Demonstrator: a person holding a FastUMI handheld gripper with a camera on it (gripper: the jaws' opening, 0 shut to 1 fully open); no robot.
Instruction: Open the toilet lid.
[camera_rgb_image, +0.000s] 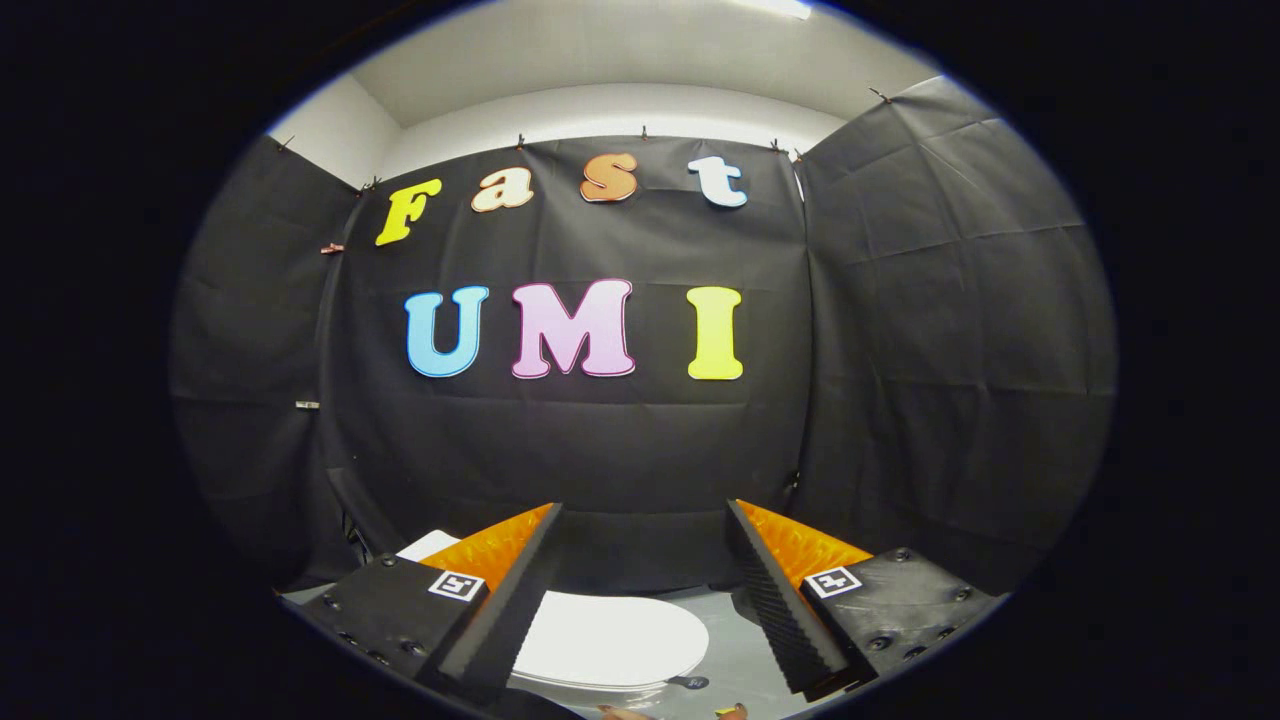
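Toilet lid (610, 640) apparently clear below wide-open jaws

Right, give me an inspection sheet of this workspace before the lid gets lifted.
Surface: grey floor around the toilet.
Job's things: white toilet lid lies flat and closed, below and between the fingers.
Clutter: small dark tab at the lid's edge; what it is cannot be told.
Grippers: gripper open, fingers wide apart, above the lid, touching nothing.
Cables: nothing seen.
Surroundings: black cloth wall on three sides, white ceiling above.
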